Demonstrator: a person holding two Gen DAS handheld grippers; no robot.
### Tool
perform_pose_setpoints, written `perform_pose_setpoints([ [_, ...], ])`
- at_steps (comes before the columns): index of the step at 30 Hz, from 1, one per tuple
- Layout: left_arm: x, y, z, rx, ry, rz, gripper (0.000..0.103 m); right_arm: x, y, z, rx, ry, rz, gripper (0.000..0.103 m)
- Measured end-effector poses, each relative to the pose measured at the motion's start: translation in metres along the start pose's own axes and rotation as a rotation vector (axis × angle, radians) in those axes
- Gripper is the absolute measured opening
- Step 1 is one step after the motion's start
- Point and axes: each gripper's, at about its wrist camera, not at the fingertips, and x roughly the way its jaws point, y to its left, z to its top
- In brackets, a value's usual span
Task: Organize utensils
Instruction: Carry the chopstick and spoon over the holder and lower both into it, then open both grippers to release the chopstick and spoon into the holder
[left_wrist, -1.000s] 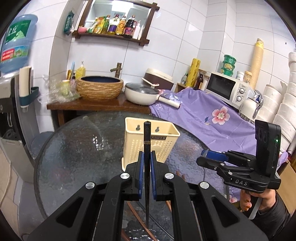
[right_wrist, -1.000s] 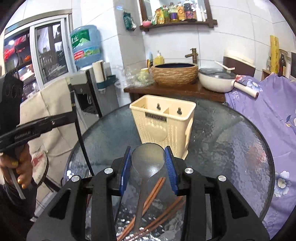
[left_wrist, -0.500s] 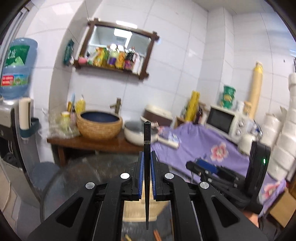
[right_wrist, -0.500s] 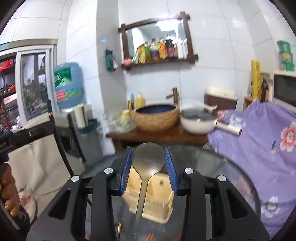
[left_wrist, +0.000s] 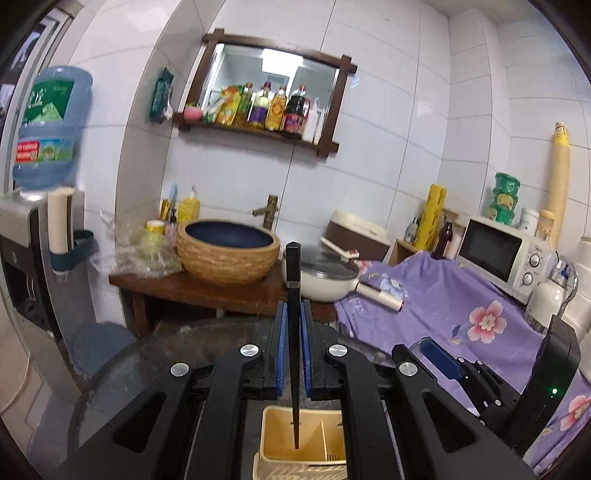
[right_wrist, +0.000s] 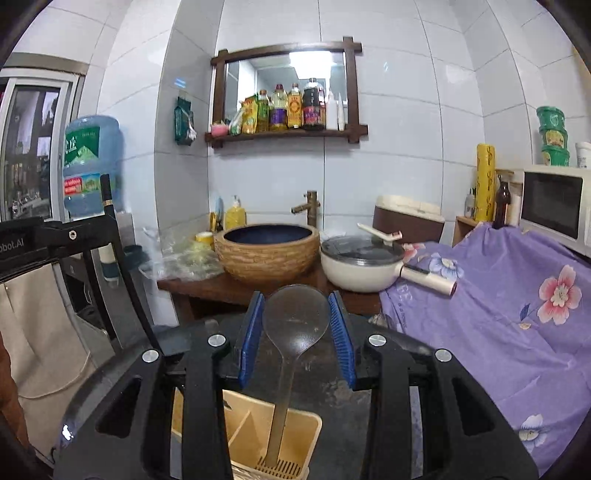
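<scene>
Clamped tight, the left gripper holds a black chopstick upright between its blue pads, and the thin lower end hangs over the left compartment of the cream utensil holder. Jaws of the right gripper are closed on the bowl of a grey spoon, whose handle reaches down into the right compartment of the same holder. Behind the holder, past the round glass table, a woven basin and a white pan stand on a wooden bench.

Tool arms hide much of the holder.
</scene>
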Motion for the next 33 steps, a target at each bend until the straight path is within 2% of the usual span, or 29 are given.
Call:
perform_pose_setpoints([
  [10,0.024,0.01,-0.055,0.012,0.112,0.006,0.007,0.015,0.0,-0.056,-0.016,0.089,0.008,0.037],
  [18,0.035,0.017,-0.081,0.01,0.169,0.02,0.007,0.013,0.0,-0.075,-0.04,0.119,-0.002,0.037],
  [20,0.038,0.017,-0.084,0.018,0.197,-0.001,0.007,0.012,-0.002,-0.075,-0.028,0.118,0.008,0.038],
  [23,0.035,0.016,-0.084,0.029,0.187,0.006,0.008,0.006,-0.005,-0.076,0.0,0.095,0.018,0.066],
  [25,0.029,0.017,-0.083,0.038,0.178,0.007,0.022,0.0,-0.005,-0.075,-0.007,0.078,0.01,0.068],
  [27,0.021,0.02,-0.082,0.027,0.164,0.0,0.043,-0.007,-0.004,-0.076,-0.023,0.078,0.006,0.068],
  [31,0.003,0.026,-0.086,0.027,0.148,0.013,0.06,-0.025,-0.005,-0.083,-0.022,0.108,0.012,0.072],
  [32,-0.002,0.029,-0.088,0.023,0.149,0.01,0.07,-0.029,-0.006,-0.085,-0.016,0.118,0.016,0.074],
  [33,-0.007,0.033,-0.091,0.017,0.152,0.006,0.075,-0.036,-0.008,-0.09,-0.002,0.14,0.025,0.076],
])
